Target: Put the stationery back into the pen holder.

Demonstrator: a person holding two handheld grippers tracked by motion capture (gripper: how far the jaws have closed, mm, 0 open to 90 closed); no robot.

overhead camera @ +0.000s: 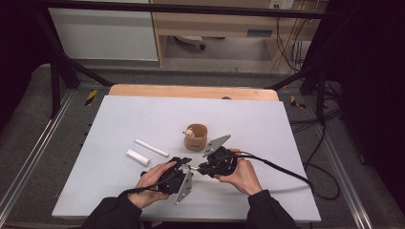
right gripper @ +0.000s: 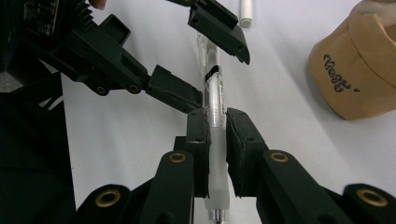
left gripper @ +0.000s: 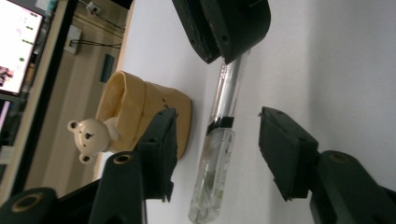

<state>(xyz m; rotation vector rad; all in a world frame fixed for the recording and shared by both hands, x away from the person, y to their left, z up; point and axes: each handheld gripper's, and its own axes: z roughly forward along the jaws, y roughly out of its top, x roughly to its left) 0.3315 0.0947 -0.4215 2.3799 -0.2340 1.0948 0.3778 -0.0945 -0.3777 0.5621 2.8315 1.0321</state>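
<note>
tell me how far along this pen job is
Done: the right gripper is clamped on the clear pen. In hand: the left gripper sits open around the pen's free end. Left: closing on it; two white pieces lie untouched beside the bear pen holder.

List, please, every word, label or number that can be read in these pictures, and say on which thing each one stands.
Dark lettering on the side of the tan holder: one short word, too stylised and tilted to read with certainty.
Screen at the left edge of the left gripper view: small marks, too blurred to read.
Clear pen, held by the right tongs: no print that can be read, just a black band.
</note>
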